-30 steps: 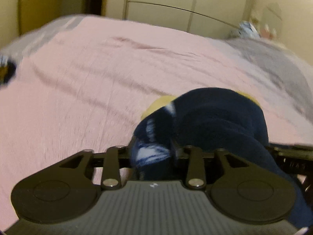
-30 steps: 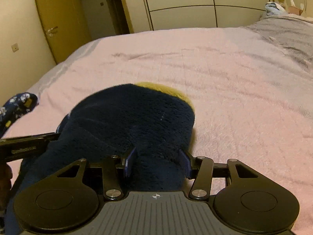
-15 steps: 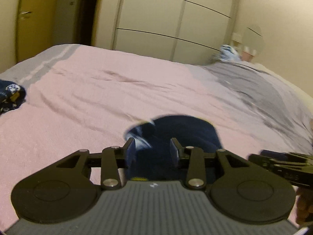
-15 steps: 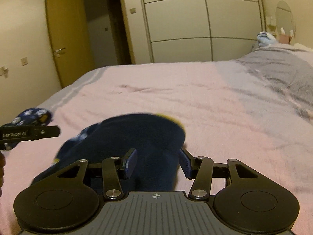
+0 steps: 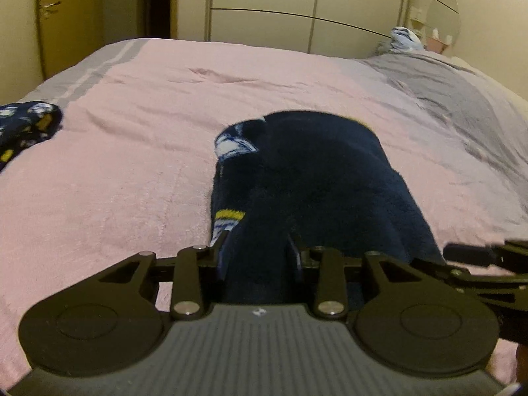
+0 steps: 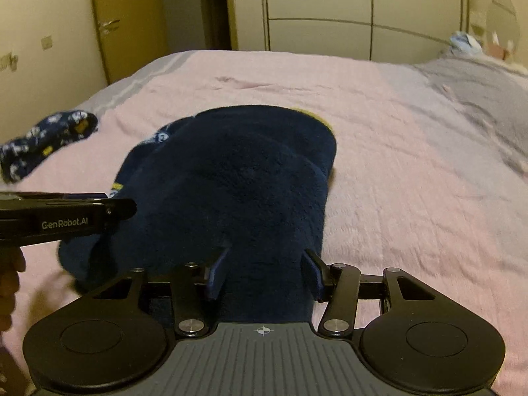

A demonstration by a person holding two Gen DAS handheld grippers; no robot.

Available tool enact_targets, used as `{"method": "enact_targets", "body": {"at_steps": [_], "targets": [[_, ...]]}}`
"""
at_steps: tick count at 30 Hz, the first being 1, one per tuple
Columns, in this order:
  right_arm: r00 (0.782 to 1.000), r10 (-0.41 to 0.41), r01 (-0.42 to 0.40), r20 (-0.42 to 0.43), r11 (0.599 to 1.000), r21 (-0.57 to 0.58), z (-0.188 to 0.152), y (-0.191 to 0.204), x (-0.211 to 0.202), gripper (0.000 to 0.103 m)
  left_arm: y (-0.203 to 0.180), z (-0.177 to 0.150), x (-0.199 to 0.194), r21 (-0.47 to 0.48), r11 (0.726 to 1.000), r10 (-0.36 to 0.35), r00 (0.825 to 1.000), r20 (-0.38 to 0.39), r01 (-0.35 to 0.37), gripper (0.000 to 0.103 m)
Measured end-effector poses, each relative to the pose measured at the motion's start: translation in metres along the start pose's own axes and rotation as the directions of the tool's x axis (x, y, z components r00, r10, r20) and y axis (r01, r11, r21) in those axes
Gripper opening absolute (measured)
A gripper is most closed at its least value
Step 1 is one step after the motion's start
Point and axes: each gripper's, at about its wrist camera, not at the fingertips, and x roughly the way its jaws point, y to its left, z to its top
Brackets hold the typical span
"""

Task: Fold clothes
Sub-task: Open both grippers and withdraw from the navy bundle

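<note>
A dark navy fleece garment [image 5: 316, 178] with white and yellow print lies stretched out on the pink bed cover [image 5: 132, 165], reaching from both grippers toward the far side. My left gripper [image 5: 257, 257] is shut on its near edge. My right gripper [image 6: 264, 270] is shut on the same near edge further right, where the garment [image 6: 237, 178] shows a yellow lining at its far end. The left gripper's body [image 6: 66, 217] shows at the left of the right wrist view. The fingertips are buried in the fleece.
A second navy printed garment [image 5: 26, 125] lies bunched at the bed's left edge and also shows in the right wrist view [image 6: 49, 138]. A grey blanket [image 5: 462, 99] covers the bed's right side. A wardrobe [image 5: 297, 10] and door [image 6: 128, 23] stand beyond.
Both grippers rose, then came back down, still holding the garment. It now lies stretched longer and flatter on the bed than a second ago.
</note>
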Motion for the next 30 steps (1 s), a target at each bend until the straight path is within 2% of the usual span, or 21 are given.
{"method": "enact_targets", "body": {"at_steps": [2, 4, 6, 15, 23, 30], "targets": [[1.000, 0.000, 0.000, -0.001, 1.000, 0.022, -0.001, -0.001, -0.013, 0.052, -0.004, -0.002, -0.014, -0.013, 1.000, 0.014, 1.000, -0.008, -0.014, 0.033], [1.000, -0.010, 0.011, -0.004, 0.999, 0.034, -0.006, 0.000, -0.024, 0.060, -0.005, -0.006, -0.027, -0.028, 0.999, 0.023, 1.000, -0.019, -0.024, 0.036], [1.000, -0.020, 0.021, -0.017, 0.999, 0.044, -0.009, 0.000, -0.030, 0.064, -0.008, -0.011, -0.042, -0.033, 0.999, 0.032, 0.999, -0.026, -0.033, 0.036], [0.998, -0.031, 0.034, -0.054, 0.997, 0.063, -0.025, 0.007, -0.062, 0.066, -0.021, -0.032, -0.077, -0.010, 0.994, 0.110, 0.992, -0.068, -0.111, 0.042], [0.992, -0.059, 0.065, -0.112, 0.996, 0.054, -0.052, 0.015, -0.078, 0.067, -0.037, -0.060, -0.101, 0.033, 0.993, 0.117, 0.989, -0.091, -0.115, 0.045], [0.993, -0.056, 0.065, -0.104, 0.995, 0.078, -0.066, 0.014, -0.099, 0.067, -0.044, -0.072, -0.123, 0.055, 0.993, 0.111, 0.991, -0.072, -0.107, 0.045]]}}
